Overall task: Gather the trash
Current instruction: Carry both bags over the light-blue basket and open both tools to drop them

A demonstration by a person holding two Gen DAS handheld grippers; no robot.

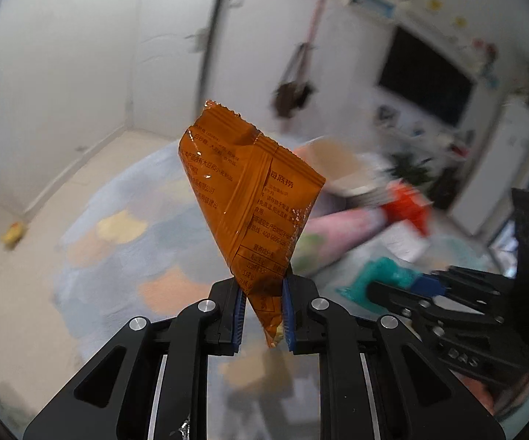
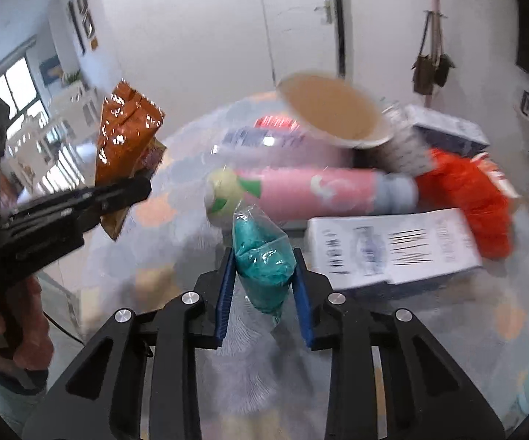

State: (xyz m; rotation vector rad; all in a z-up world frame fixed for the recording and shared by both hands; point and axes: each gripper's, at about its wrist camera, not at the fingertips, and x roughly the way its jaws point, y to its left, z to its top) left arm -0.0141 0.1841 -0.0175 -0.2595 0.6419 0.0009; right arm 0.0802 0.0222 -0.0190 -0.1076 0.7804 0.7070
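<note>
Soft, even daylight fills the room, brightest at the window (image 2: 26, 106) far left in the right wrist view. Glare sparkles on the orange wrapper (image 2: 125, 135). Backgrounds are smeared by motion blur, near parts stay sharp, and fisheye distortion bends the dark edges.

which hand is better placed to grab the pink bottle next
Neither yet, both are full. The right gripper, shut on the teal packet, sits just before the pink bottle; the left gripper holds the orange wrapper farther off.
</note>
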